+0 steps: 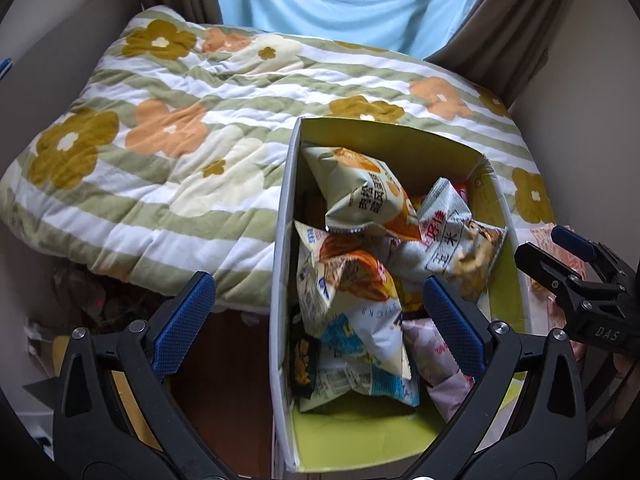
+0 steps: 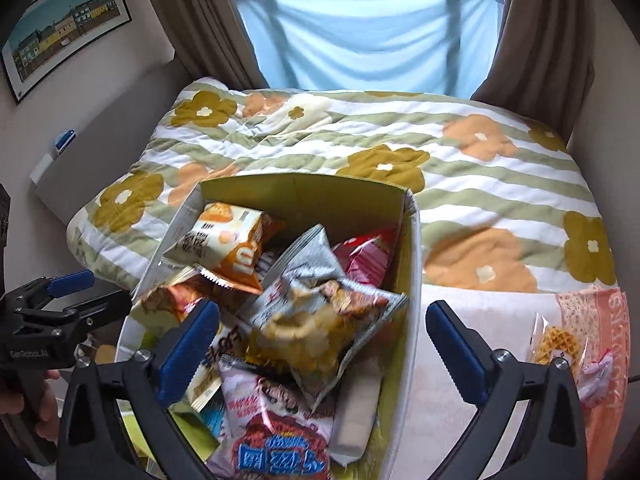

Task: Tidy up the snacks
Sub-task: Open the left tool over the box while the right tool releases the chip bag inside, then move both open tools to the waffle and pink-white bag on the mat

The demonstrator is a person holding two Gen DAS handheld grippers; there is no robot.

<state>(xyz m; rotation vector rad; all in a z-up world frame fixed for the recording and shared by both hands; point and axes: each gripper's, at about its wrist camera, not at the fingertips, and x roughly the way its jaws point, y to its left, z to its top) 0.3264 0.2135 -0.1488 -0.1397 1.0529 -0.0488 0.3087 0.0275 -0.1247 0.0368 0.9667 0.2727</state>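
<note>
A cardboard box (image 1: 282,240) with a yellow-green inside (image 2: 304,196) rests on the bed's edge, filled with several snack bags. An orange and cream bag (image 1: 360,192) lies on top at the back, also in the right wrist view (image 2: 228,244). A grey corn-snack bag (image 2: 316,312) lies in the middle, also in the left wrist view (image 1: 460,240). My left gripper (image 1: 318,320) is open and empty over the box's left wall. My right gripper (image 2: 322,340) is open and empty above the box's right side. A waffle packet (image 2: 560,344) lies outside, to the right.
A green-striped floral quilt (image 1: 200,160) covers the bed behind the box. A white and pink towel (image 2: 500,320) lies under the waffle packet. Brown curtains (image 2: 544,40) and a blue sheet (image 2: 368,32) hang at the window. Clutter sits on the floor at the left (image 1: 100,308).
</note>
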